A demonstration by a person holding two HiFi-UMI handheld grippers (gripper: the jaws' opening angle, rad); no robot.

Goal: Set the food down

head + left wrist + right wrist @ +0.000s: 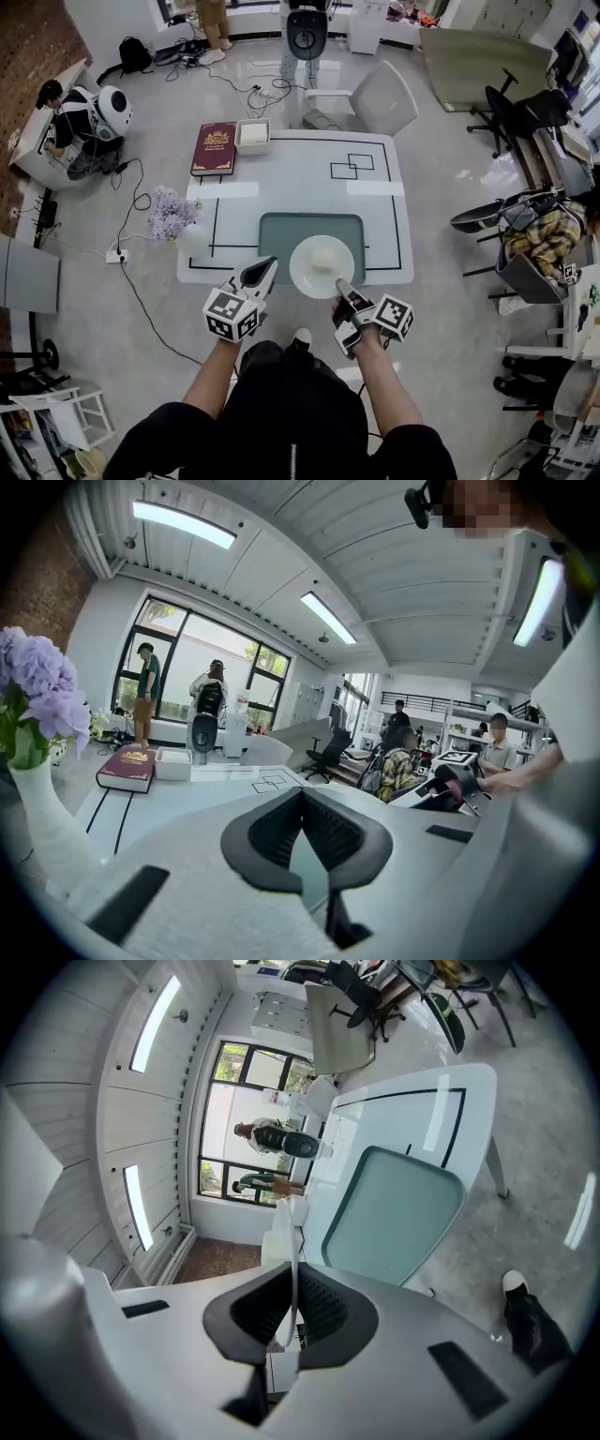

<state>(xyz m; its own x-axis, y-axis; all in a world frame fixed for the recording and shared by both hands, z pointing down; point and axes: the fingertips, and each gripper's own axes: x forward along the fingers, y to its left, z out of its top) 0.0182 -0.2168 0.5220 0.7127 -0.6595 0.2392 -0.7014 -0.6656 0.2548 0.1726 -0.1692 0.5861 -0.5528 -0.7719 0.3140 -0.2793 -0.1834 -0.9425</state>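
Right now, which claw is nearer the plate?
Right. The right claw grips the plate at its near rim; the left claw sits shut just left of it, apart.

Pale food (324,253) sits on a round white plate (304,275) over the teal mat's (281,232) near edge.

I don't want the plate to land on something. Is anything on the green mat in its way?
Nothing visible does. The right gripper holds the plate by its rim over the green mat, whose surface looks bare in the head and right gripper views. The flower vase stands off the mat, to its left.
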